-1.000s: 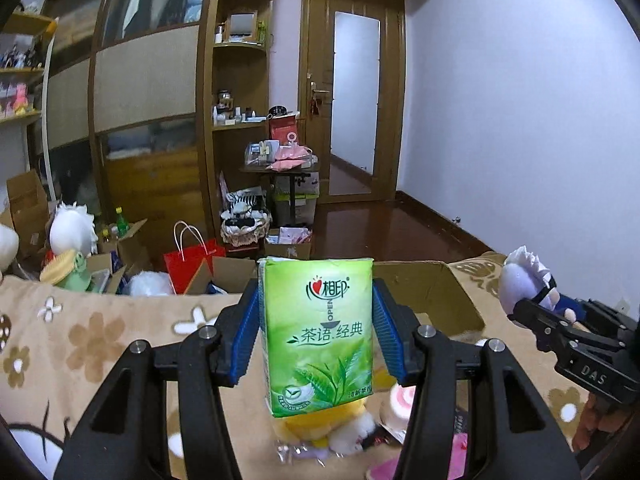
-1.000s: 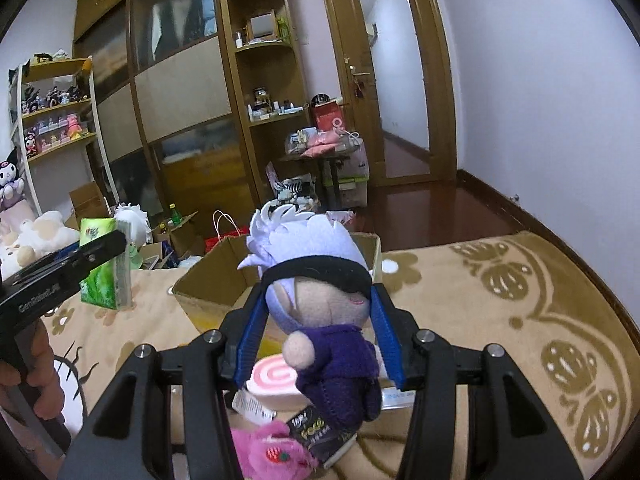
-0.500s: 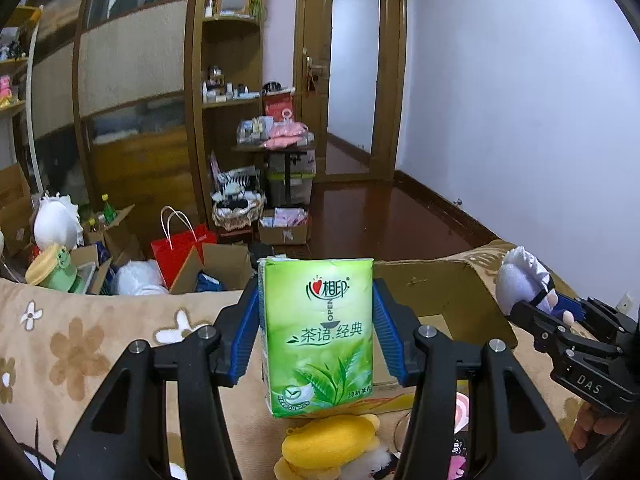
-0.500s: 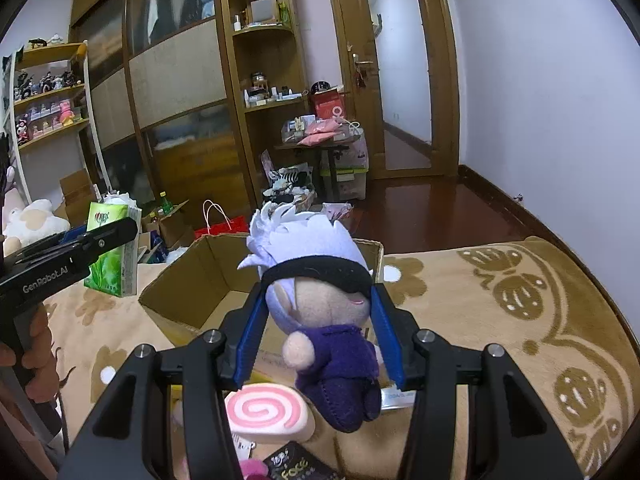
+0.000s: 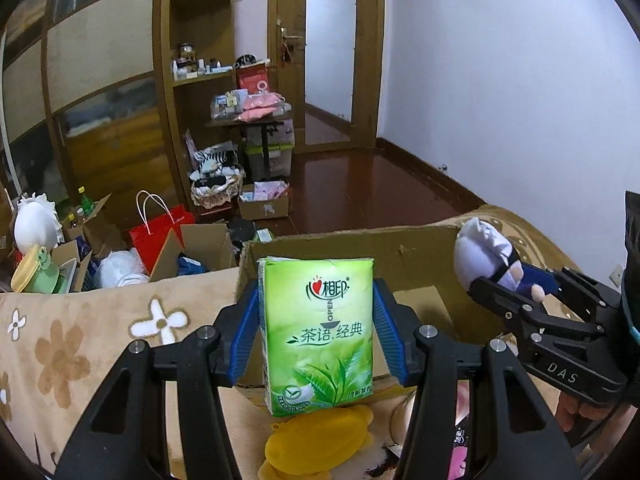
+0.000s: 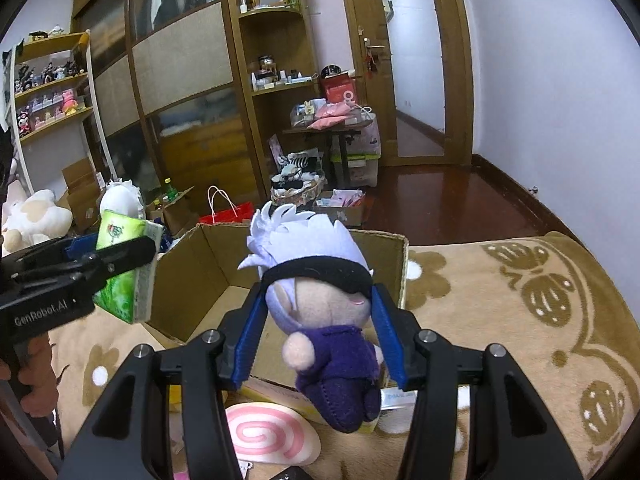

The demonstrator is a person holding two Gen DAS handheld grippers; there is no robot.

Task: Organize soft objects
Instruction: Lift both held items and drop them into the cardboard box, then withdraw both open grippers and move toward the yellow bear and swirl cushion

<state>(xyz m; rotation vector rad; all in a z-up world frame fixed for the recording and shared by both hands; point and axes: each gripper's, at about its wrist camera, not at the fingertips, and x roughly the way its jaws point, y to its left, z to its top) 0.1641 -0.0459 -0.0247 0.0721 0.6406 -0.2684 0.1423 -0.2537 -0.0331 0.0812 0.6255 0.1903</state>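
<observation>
Carry-to-box step: left gripper clamped on green tissue pack, held upright above near-left edge of open cardboard box. Right gripper clamped on white-haired plush doll, above box's near wall. Next: likely advance over box floor, lower, release.

Left tongs: they hold the tissue pack upright between the two fingers, over the near wall of the cardboard box.
Right tongs: they hold the plush doll between the fingers, over the near edge of the same box, to the right of the left tongs.
Cardboard box: it stands open on the blanket.
Swirl plush: on the blanket, before the box, below the doll.
Yellow plush: on the blanket, before the box, under the tissue pack.
Shelves: behind the box, across the floor.
</observation>
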